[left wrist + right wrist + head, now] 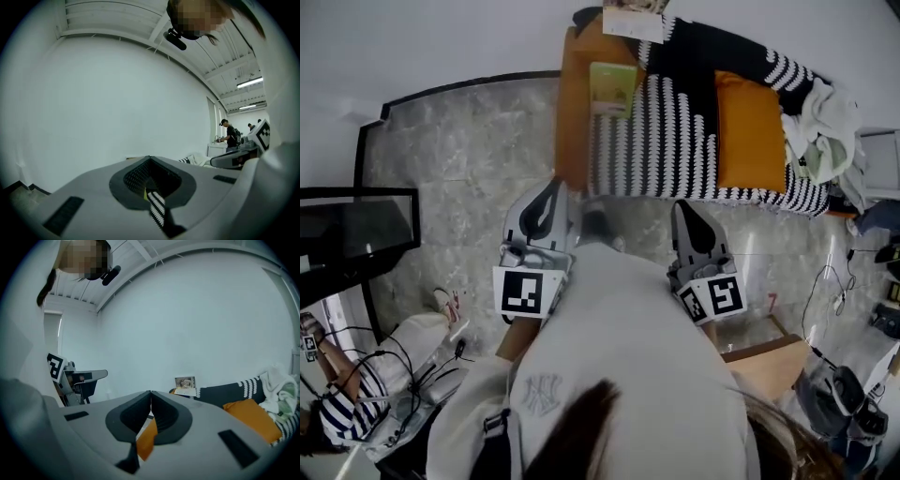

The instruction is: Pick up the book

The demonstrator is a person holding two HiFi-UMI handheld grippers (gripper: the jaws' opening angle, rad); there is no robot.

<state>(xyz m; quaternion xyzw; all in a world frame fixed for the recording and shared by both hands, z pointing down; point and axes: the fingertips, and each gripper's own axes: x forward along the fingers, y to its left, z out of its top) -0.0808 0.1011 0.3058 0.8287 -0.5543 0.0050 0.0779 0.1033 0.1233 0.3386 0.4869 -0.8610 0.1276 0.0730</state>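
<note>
A thin green book (613, 89) lies flat on the orange sofa (574, 112), at the edge of a black-and-white striped blanket (675, 131). A second, pale picture book (633, 19) (185, 386) leans at the sofa's far end by the wall. Both grippers are held level in front of the person's body, short of the sofa and above the marble floor. My left gripper (551, 187) (150, 157) is shut with nothing in it. My right gripper (685, 206) (151, 392) is shut too, also with nothing in it; orange sofa shows below its jaws.
An orange cushion (750, 131) and crumpled white clothes (825, 131) lie on the sofa's right part. A dark screen (356, 225) stands at the left, with shoes (445, 302) and cables on the floor. People (230, 136) stand far off.
</note>
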